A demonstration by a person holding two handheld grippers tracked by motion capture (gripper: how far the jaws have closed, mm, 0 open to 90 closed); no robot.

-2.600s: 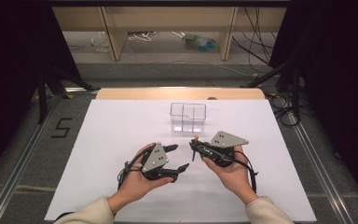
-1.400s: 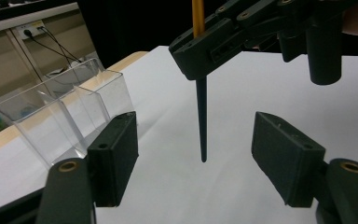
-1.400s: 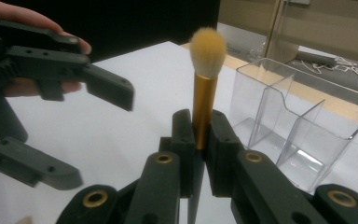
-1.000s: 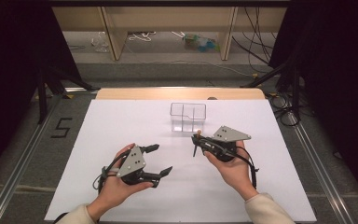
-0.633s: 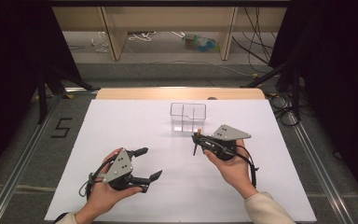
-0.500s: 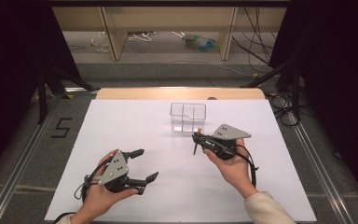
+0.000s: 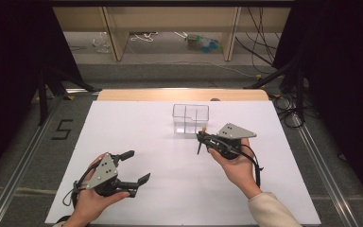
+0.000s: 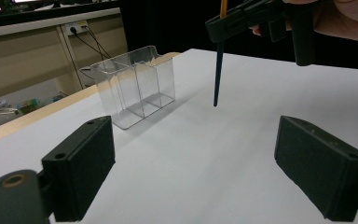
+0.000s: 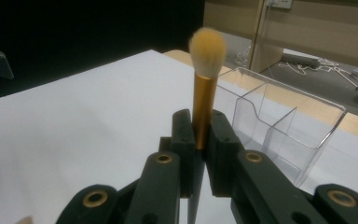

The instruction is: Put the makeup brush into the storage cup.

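Partly hidden from me, the makeup brush (image 9: 204, 79) has the middle of its gold ferrule buried between the pads of the right hand-held gripper (image 9: 200, 140), which is clamped on it; its cream bristles stand clear at upper centre of the right gripper view, a little blurred. In the left gripper view I see its dark handle (image 8: 218, 74) hanging down at upper centre, its tip above the white surface (image 8: 242, 140), while its top is cut off by the frame edge. From the high view the brush is a thin dark sliver right of centre, hard to read. The left hand-held gripper (image 7: 134, 168) sits at lower left, its jaws wide apart after just opening, with nothing between them. The clear acrylic organizer (image 7: 190, 118) stands upper centre, just beyond the brush; I see nothing in its compartments.
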